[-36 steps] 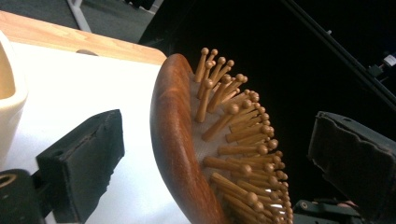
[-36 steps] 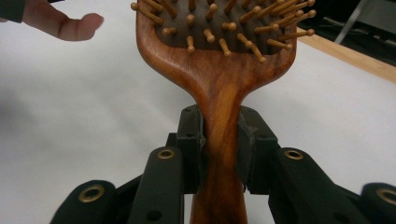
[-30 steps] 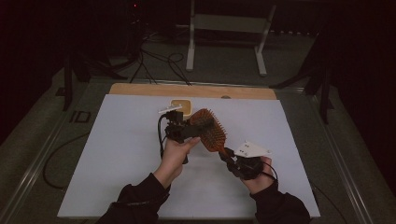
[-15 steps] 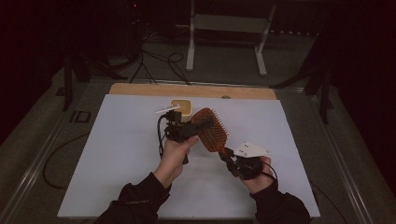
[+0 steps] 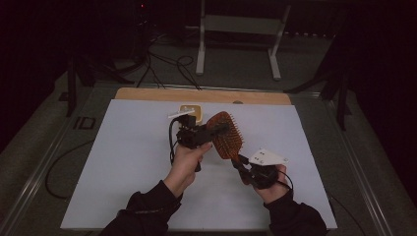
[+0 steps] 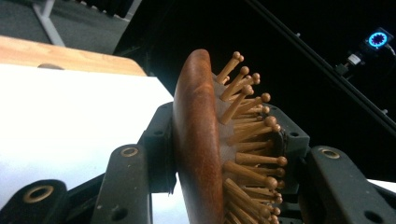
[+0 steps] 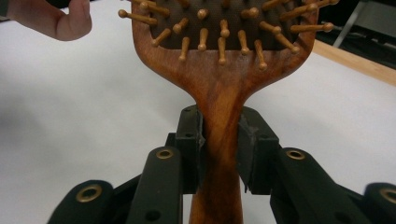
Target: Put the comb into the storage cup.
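1. Dark room around the desk (image 5: pixel 123 162), which carries a white sheet with a wooden strip along its far edge; my landmark is the small tan block (image 5: pixel 191 112) lying near that strip.
2. I hold the wooden hairbrush (image 5: pixel 226 140) off the desk, just right of and nearer to me than the tan block, head toward the block, handle toward me.
3. My left gripper (image 5: pixel 209 132) has just been closing, and its jaws now clamp the brush head: in the left gripper view one pad sits on the smooth back (image 6: pixel 196 149), the other on the bristle tips (image 6: pixel 252 140).
4. My right gripper (image 5: pixel 242 162) is closed on the handle; the right gripper view shows both pads pressed flat against the narrow neck (image 7: pixel 219 126) below the head.
5. Risk: the bristle-side pad bears on flexible pins, not on solid wood. I judge the head could rock or slide if the right gripper lets go.
6. Risk: both grippers clamp one rigid thing. If my hands pull or twist apart, pins may bend, or the neck could slip through the pads.
7. Risk: the rounded back offers little flat contact, so the brush could drop onto the desk.
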`<state>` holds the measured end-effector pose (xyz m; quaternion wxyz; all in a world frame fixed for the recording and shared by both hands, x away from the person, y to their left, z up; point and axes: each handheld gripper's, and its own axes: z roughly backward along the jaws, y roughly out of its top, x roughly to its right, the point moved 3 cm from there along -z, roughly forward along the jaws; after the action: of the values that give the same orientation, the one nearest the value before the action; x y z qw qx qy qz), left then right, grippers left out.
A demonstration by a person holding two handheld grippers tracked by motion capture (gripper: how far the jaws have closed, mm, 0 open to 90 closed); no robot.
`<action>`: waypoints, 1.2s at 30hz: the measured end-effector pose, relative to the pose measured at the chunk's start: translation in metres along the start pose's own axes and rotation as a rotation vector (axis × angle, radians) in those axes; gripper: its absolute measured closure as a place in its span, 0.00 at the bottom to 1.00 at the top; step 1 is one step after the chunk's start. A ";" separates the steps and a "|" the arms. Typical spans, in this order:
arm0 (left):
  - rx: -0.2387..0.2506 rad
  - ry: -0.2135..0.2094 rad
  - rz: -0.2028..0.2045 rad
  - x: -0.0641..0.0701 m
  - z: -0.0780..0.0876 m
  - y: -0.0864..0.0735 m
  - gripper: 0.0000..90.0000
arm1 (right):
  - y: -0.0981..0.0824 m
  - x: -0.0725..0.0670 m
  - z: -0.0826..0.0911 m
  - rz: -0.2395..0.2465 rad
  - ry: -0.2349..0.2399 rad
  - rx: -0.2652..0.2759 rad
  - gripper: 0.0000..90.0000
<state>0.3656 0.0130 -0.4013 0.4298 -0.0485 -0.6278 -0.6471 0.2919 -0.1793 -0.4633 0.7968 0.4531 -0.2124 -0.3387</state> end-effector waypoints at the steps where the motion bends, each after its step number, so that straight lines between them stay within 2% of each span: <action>1: 0.007 0.008 -0.011 0.001 0.000 0.001 0.60 | 0.000 0.000 0.000 -0.012 0.003 -0.001 0.77; 2: 0.007 0.008 -0.011 0.001 0.000 0.001 0.60 | 0.000 0.000 0.000 -0.012 0.003 -0.001 0.77; 3: 0.016 0.011 -0.019 0.002 0.001 0.004 0.60 | 0.000 0.000 0.001 -0.027 0.013 0.005 0.63; 6: 0.018 0.009 -0.035 0.004 0.003 0.008 0.60 | -0.002 0.002 0.000 -0.035 -0.004 -0.003 0.49; 10: 0.025 0.015 -0.053 0.007 0.006 0.013 0.60 | -0.001 0.004 0.001 -0.034 -0.012 0.011 0.41; 13: 0.032 0.015 -0.061 0.008 0.009 0.016 0.60 | -0.001 0.005 0.003 -0.036 -0.003 0.032 0.32; 14: 0.032 0.015 -0.061 0.008 0.009 0.016 0.60 | -0.001 0.005 0.003 -0.036 -0.003 0.032 0.32; 18: 0.042 0.030 -0.085 0.009 0.014 0.022 0.60 | -0.002 0.005 0.004 -0.035 0.039 0.045 0.14; 21: 0.049 0.043 -0.105 0.010 0.017 0.028 0.60 | -0.003 0.006 0.003 -0.032 0.035 0.032 0.11; 23: 0.055 0.048 -0.121 0.011 0.020 0.032 0.60 | -0.005 0.007 0.003 -0.026 0.048 0.029 0.10; 27: 0.068 0.054 -0.149 0.014 0.026 0.040 0.60 | -0.007 0.008 0.003 -0.009 0.034 0.034 0.10; 31: 0.094 0.065 -0.168 0.014 0.034 0.053 0.60 | -0.008 0.008 0.005 0.013 0.027 0.037 0.10; 36: 0.124 0.095 -0.196 0.012 0.046 0.070 0.60 | -0.010 0.009 0.005 0.012 0.026 0.031 0.10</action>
<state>0.3791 0.0571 -0.3307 0.3959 0.0702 -0.6473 -0.6476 0.2912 -0.1922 -0.4690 0.7945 0.4685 -0.2100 -0.3244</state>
